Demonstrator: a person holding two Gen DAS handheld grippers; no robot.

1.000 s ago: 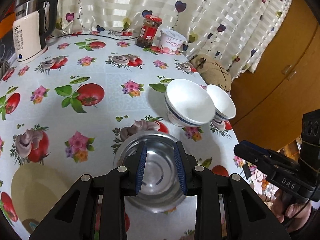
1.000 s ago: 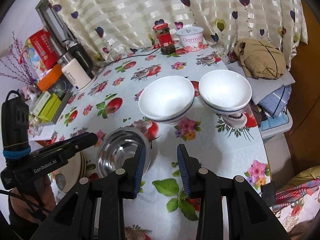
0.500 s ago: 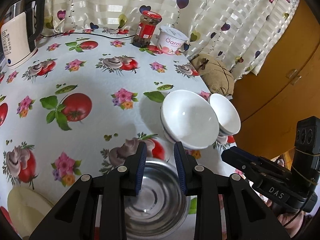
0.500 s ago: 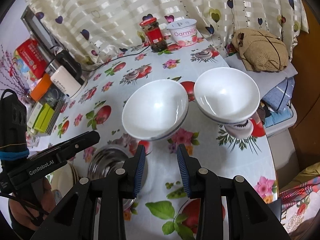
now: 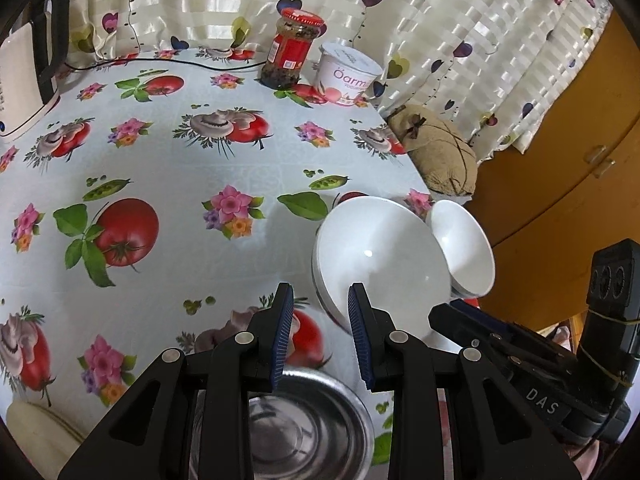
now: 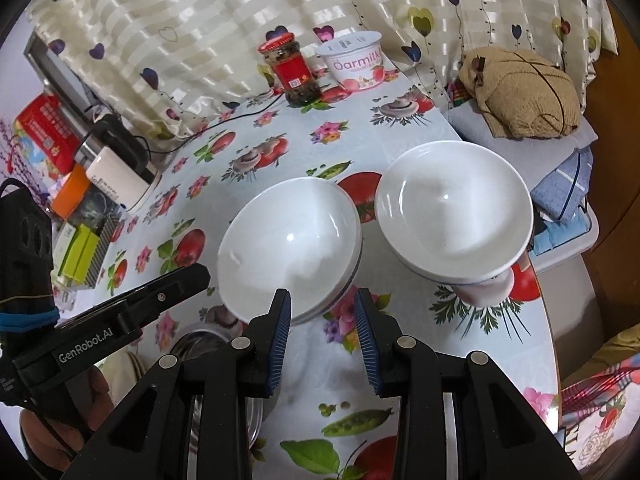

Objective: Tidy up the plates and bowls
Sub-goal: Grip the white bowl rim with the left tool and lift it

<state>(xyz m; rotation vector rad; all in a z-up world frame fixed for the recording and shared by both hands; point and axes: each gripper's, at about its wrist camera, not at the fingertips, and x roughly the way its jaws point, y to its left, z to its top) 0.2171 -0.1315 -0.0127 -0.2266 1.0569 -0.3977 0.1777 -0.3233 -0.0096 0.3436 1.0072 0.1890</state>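
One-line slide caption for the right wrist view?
Open right gripper nears two white bowls on the floral tablecloth.

We see floral oilcloth (image 5: pixel 168 168) over table, tomato and mushroom print. At far edge we note red-lidded jar (image 5: pixel 291 50) just left of yoghurt tub (image 5: pixel 347 74), both against heart-print curtain (image 6: pixel 192 20). Far left we spot white kettle (image 5: pixel 24 76), black cord (image 5: pixel 168 61) running along far edge. Right of table we find tan knotted bundle (image 6: pixel 524 92) atop folded cloths (image 6: pixel 564 184), wooden cabinet (image 5: pixel 560 152) beyond.
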